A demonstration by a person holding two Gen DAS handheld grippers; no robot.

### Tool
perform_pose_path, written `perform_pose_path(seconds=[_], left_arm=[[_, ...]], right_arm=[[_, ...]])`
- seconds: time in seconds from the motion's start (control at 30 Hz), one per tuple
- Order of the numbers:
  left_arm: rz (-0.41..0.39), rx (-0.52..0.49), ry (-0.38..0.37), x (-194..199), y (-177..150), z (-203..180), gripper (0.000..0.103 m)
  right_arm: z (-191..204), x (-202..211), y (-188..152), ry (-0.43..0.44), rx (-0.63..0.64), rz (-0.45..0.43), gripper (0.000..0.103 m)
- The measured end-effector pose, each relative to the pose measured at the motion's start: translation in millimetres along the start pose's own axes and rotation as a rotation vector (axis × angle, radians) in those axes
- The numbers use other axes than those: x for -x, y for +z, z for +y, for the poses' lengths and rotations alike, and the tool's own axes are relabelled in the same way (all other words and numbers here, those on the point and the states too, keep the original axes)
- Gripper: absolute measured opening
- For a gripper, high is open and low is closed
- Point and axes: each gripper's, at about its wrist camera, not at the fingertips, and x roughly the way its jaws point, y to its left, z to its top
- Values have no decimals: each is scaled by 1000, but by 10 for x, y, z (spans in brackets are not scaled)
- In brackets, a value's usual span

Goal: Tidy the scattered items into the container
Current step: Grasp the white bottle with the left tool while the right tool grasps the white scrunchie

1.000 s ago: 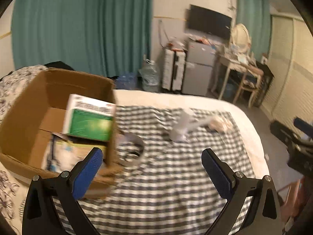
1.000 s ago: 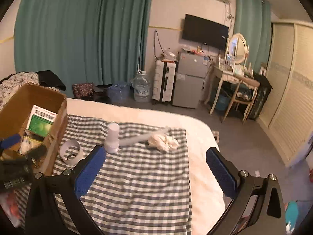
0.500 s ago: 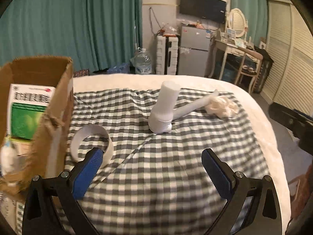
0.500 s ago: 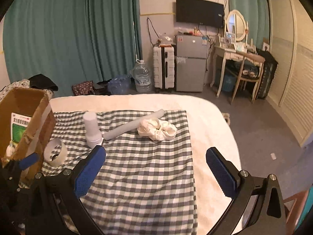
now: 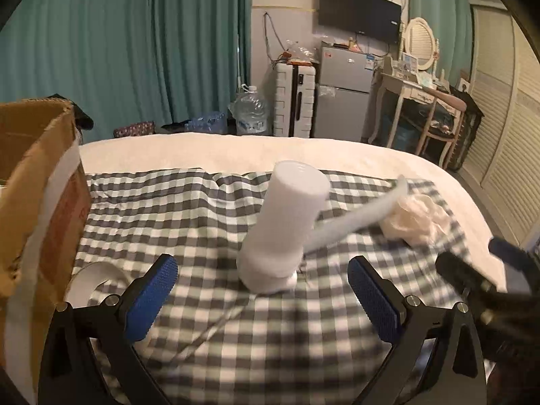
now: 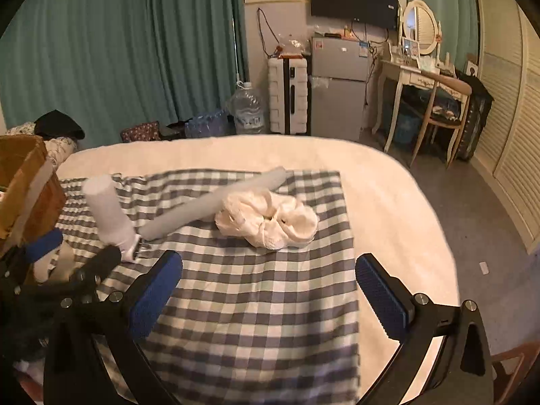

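A white cylindrical bottle (image 5: 283, 226) (image 6: 106, 212) stands tilted on the checked cloth (image 5: 236, 320) (image 6: 256, 303). My left gripper (image 5: 263, 297) is open, just short of the bottle, which sits between the lines of its fingers. A long white foam tube (image 5: 354, 219) (image 6: 216, 202) lies behind it, beside a cream fabric scrunchie (image 5: 416, 217) (image 6: 270, 222). A roll of white tape (image 5: 92, 280) lies by the cardboard box (image 5: 37, 202) (image 6: 23, 189) at the left. My right gripper (image 6: 270, 293) is open and empty, short of the scrunchie.
The cloth lies on a white bed (image 6: 388, 202) whose right edge drops to the floor. Behind stand teal curtains (image 5: 135, 50), a water jug (image 5: 251, 111), a suitcase (image 5: 295, 98), a small fridge (image 5: 344, 91) and a dressing table with a chair (image 5: 435, 111).
My left gripper has swung right, away from the box, and moved close to the white bottle. My right gripper has come nearer to the scrunchie. Both have stayed open.
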Motion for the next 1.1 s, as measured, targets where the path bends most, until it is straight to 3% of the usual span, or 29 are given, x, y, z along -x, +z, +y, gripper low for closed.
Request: perform_pose_path(seconds=[0.2,0.43,0.5,0.53,0.57,0.6,0.63,0.67,0.7,0.87,1.1], left_arm=[[40,77,14,-295,17,16,103],[66,117,51,-480,65,113,103],[60,129,28,-489,63,149,98],[55,135,0,-480,62,166,90],[47,130,-29,-465,62,165,73],[43,118,-54,-459,66,160,63],[42,95,-74,-454,75,142,46],[35,60,-79,-430,79,100,45],[22,26,-73,-390,75,60,45],[9,12,-67,-190,51,123,45],[-6,71,-39,345,243,403,45]], right_arm=[[17,-301,-15,-41,10,23,103],[62,-587,215,-70,61,38,103],[129,-634,265,-84,93,37,103],[154,-657,277,-85,104,42,103],[179,-684,280,-84,116,53,97],[201,-701,273,-84,126,63,80],[226,-714,260,-81,139,74,67],[256,-722,242,-79,154,88,35],[286,-715,222,-79,164,99,24],[322,-383,128,-102,194,68,21],[154,303,77,-75,126,69,21]])
